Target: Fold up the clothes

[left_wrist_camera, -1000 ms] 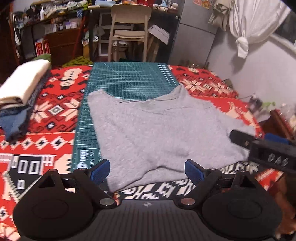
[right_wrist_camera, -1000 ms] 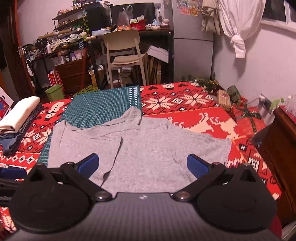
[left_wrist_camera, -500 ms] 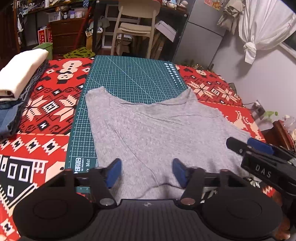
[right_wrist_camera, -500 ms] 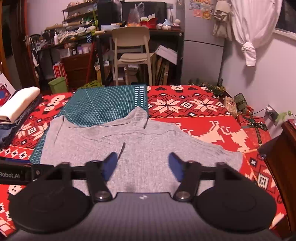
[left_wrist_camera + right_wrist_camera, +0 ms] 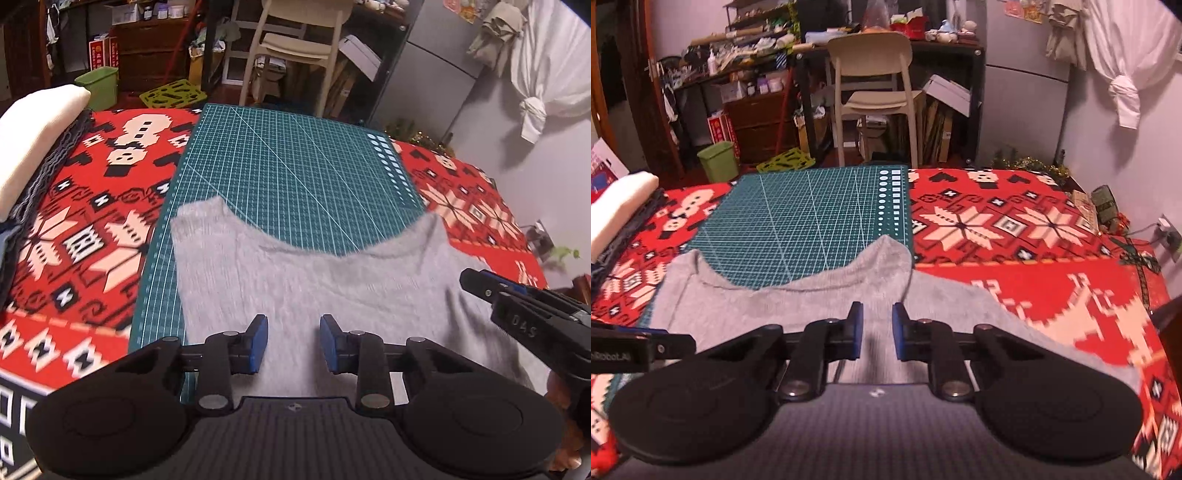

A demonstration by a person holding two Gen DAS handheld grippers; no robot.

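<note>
We see a grey garment lying flat on the surface, its far edge with a scooped neckline on the green cutting mat and its right part over the red patterned cloth. Our left tool hangs over the garment's near part; its jaws are closing, with a gap between the blue pads and grey fabric showing in that gap, not pinched. Our right tool hangs over the garment further right, jaws also closing and nearly together, the fabric below them not clamped as far as we can see. At far left sits a stack of folded clothes.
</note>
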